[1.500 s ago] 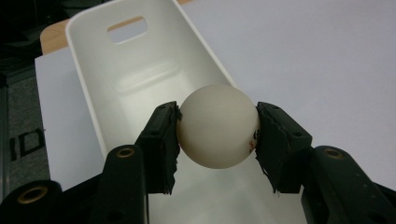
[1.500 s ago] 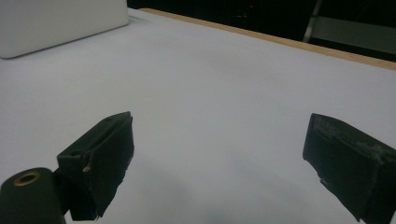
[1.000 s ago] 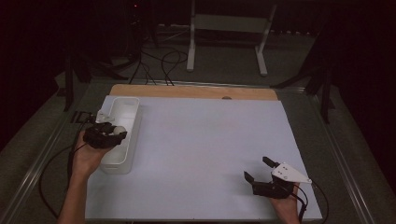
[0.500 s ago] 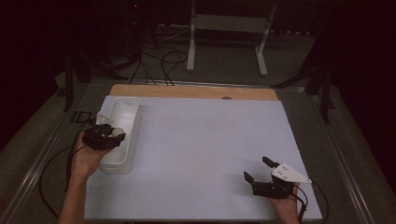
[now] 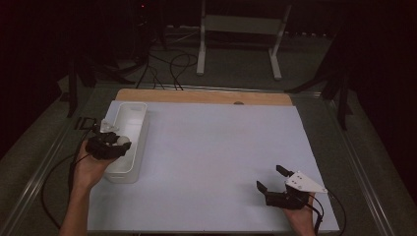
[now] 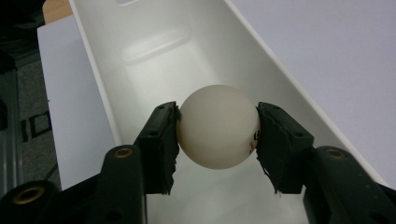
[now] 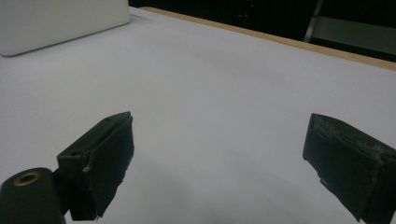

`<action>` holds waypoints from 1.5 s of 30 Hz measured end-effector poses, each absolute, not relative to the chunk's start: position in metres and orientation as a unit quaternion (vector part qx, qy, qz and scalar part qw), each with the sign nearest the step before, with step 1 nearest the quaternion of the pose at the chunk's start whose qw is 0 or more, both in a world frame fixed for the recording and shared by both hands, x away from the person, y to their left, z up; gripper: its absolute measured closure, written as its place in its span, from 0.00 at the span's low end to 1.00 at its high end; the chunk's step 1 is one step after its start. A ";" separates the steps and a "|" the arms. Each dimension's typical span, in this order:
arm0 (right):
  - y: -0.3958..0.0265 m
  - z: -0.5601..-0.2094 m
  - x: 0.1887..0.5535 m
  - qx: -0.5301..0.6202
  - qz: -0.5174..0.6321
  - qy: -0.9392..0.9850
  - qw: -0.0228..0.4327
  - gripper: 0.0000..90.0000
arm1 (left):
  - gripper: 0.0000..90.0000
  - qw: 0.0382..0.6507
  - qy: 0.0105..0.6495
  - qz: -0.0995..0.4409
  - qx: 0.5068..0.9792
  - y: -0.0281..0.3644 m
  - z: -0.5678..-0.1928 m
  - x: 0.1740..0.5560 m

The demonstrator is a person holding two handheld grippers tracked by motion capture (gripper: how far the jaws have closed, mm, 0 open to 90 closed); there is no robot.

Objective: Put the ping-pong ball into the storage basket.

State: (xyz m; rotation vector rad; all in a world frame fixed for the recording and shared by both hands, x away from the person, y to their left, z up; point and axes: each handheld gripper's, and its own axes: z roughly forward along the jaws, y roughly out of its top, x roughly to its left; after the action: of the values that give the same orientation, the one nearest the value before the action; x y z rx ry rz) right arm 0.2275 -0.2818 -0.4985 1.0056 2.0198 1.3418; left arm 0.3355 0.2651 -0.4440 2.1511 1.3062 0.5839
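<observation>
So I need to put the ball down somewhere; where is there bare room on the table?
The white sheet is bare between the white bin and the right hand-held gripper. The bin floor beyond the ball is free too. It is crowded only where the left hand-held gripper holds the ball.

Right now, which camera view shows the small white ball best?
The left gripper view: the small white ball sits large between the pads. In the high view it is a pale speck. The right gripper view faces bare table.

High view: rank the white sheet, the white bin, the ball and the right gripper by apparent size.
1. white sheet
2. white bin
3. right gripper, though it is nearer the camera
4. ball, held by the left gripper
</observation>
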 end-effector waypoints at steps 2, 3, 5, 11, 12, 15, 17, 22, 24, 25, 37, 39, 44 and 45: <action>-0.282 -0.499 0.228 0.370 0.494 0.744 0.255 0.10 | 0.29 0.287 0.488 0.219 0.795 0.265 -0.444 0.335; -0.282 -0.499 0.227 0.370 0.494 0.744 0.255 0.10 | 0.16 0.286 0.489 0.226 0.793 0.266 -0.443 0.334; -0.282 -0.499 0.228 0.370 0.494 0.744 0.255 0.10 | 0.02 0.284 0.495 0.231 0.788 0.267 -0.442 0.334; -0.281 -0.499 0.228 0.370 0.494 0.744 0.254 0.10 | 0.00 0.288 0.493 0.235 0.787 0.270 -0.441 0.331; -0.281 -0.499 0.228 0.370 0.494 0.744 0.254 0.10 | 0.00 0.288 0.493 0.235 0.787 0.270 -0.441 0.331; -0.281 -0.499 0.228 0.370 0.494 0.745 0.254 0.10 | 0.00 0.296 0.489 0.235 0.787 0.271 -0.440 0.329; -0.281 -0.499 0.228 0.371 0.493 0.745 0.253 0.10 | 0.00 0.299 0.486 0.236 0.787 0.270 -0.440 0.328; -0.281 -0.499 0.228 0.371 0.494 0.745 0.253 0.10 | 0.00 0.308 0.483 0.237 0.784 0.269 -0.438 0.326; -0.281 -0.499 0.228 0.370 0.493 0.745 0.253 0.10 | 0.00 0.315 0.480 0.237 0.783 0.268 -0.436 0.324; -0.281 -0.499 0.228 0.370 0.493 0.745 0.253 0.10 | 0.00 0.315 0.479 0.237 0.784 0.268 -0.436 0.323; -0.280 -0.499 0.228 0.370 0.493 0.746 0.253 0.10 | 0.00 0.344 0.452 0.244 0.786 0.257 -0.433 0.309; -0.280 -0.499 0.228 0.370 0.493 0.746 0.253 0.10 | 0.00 0.347 0.450 0.244 0.786 0.256 -0.433 0.308; -0.280 -0.499 0.228 0.370 0.493 0.746 0.253 0.10 | 0.00 0.372 0.440 0.248 0.779 0.253 -0.432 0.298; -0.280 -0.499 0.228 0.369 0.493 0.746 0.253 0.10 | 0.00 0.376 0.438 0.247 0.778 0.252 -0.433 0.297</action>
State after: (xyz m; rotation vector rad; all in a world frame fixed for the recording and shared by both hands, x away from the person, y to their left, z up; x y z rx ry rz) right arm 0.2280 -0.2804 -0.4991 1.0041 2.0279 1.3402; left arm 0.2966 0.2524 -0.4326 1.9899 1.1211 0.6317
